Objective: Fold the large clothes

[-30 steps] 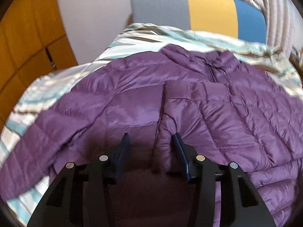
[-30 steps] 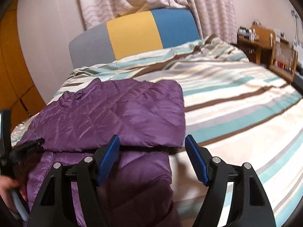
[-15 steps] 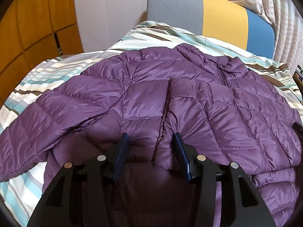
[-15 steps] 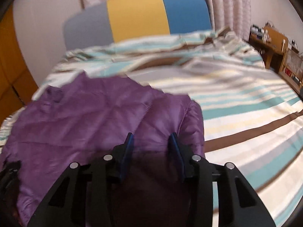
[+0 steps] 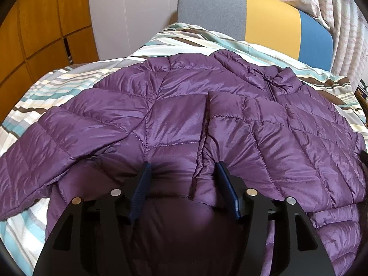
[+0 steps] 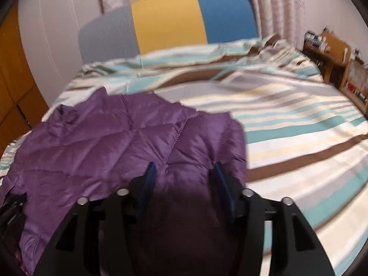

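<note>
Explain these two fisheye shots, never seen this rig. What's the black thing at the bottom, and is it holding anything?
No robot here: a person holds a two-finger gripper in each hand, each with a camera looking along its fingers. One picture is from the left gripper, the other from the right gripper; the black frame with blue pads is the gripper itself. A purple quilted jacket lies on a bed with a striped cover. Each gripper has jacket fabric bunched between its pads, so both appear to grip its near edge, probably to fold it.
</note>
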The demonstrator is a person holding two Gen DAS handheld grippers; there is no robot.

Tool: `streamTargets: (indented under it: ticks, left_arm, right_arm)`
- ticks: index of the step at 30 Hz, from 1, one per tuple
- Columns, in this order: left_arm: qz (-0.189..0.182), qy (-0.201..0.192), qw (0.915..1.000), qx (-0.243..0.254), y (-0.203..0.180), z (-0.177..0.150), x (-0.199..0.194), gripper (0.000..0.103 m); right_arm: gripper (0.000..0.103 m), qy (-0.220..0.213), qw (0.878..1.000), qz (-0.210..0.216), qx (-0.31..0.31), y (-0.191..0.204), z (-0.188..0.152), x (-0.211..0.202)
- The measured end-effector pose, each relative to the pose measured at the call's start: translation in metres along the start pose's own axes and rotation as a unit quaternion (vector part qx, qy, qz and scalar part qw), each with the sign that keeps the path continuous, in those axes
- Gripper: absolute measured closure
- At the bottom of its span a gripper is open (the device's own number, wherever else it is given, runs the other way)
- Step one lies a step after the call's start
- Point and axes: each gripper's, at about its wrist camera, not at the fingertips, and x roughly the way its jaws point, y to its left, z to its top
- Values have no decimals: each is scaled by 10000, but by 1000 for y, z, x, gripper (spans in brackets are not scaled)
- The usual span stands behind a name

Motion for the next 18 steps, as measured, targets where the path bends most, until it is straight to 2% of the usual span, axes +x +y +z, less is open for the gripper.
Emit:
streamTargets:
  ticks: [3,5,10,16,18]
  left_arm:
    - [-4,8,10000,-6,1,0,0,43]
    - [-23,4,10000,-23,1,0,0,43]
    - [-108,18,9999,-51,3,0,1,39]
    - [-143,35,9999,-50,2,0,2,37]
    - [-249,64,9996,-81,3,1,1,28]
  right_arm:
    - [48,24,9999,-135,-40,1,-16,-27]
    - [47,108,9990,-410,-119,0,-28,-33]
    - [35,629,9963,-579,66,-12,-39,-11]
    - [23,587,9939,-932,-75,-9,-42,-8]
    - [19,587,9933,-992,-47,-11,-42,-8]
